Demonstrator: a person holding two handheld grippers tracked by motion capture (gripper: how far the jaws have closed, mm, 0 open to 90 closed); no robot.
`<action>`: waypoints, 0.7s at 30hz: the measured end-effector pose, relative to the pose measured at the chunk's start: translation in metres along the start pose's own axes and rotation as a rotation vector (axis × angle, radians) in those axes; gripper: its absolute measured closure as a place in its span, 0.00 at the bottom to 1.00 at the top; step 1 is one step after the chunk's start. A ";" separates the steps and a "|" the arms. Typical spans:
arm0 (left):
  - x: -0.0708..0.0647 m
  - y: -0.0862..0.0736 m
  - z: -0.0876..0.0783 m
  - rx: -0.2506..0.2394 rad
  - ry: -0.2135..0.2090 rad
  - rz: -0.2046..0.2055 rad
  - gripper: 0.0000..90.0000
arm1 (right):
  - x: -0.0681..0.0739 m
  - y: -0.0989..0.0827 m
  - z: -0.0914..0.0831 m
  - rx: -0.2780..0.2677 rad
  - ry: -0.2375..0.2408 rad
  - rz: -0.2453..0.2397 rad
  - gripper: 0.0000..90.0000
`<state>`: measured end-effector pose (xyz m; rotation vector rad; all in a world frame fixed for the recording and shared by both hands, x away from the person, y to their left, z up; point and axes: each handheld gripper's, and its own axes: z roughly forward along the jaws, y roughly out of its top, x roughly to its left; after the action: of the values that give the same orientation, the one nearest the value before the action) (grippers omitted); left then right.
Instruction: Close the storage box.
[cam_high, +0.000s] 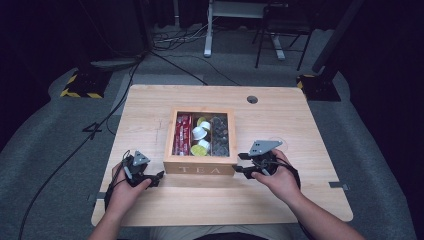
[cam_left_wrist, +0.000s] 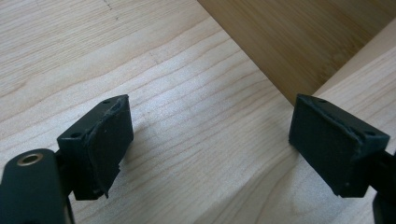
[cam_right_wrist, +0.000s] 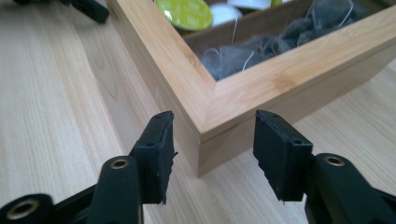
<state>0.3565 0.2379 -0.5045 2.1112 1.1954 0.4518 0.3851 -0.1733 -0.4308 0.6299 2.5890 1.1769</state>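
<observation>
A wooden tea box marked TEA stands open in the middle of the table. It holds red packets, white and green capsules and dark tea bags. My right gripper lies low at the box's front right corner. In the right gripper view its jaws straddle that corner of the box with a gap on each side, so it is open. My left gripper rests by the front left corner, open wide over bare wood, with the box wall just ahead.
The light wooden table has a round cable hole at the back right. Beyond it are grey carpet, cables, and desk and chair legs. Yellow-black striped stand bases sit at both back corners.
</observation>
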 end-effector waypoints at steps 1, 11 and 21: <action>0.000 0.000 0.000 0.000 0.000 0.000 0.16 | 0.000 0.001 -0.002 -0.012 -0.004 -0.001 0.48; 0.002 -0.001 -0.001 -0.001 -0.012 0.002 0.18 | -0.008 0.011 -0.011 -0.066 0.026 0.045 0.46; 0.006 -0.002 -0.003 -0.003 -0.017 0.013 0.19 | -0.022 0.014 -0.056 -0.149 -0.010 0.084 0.44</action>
<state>0.3570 0.2448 -0.5042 2.1170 1.1718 0.4402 0.3879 -0.2118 -0.3830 0.7153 2.4600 1.3736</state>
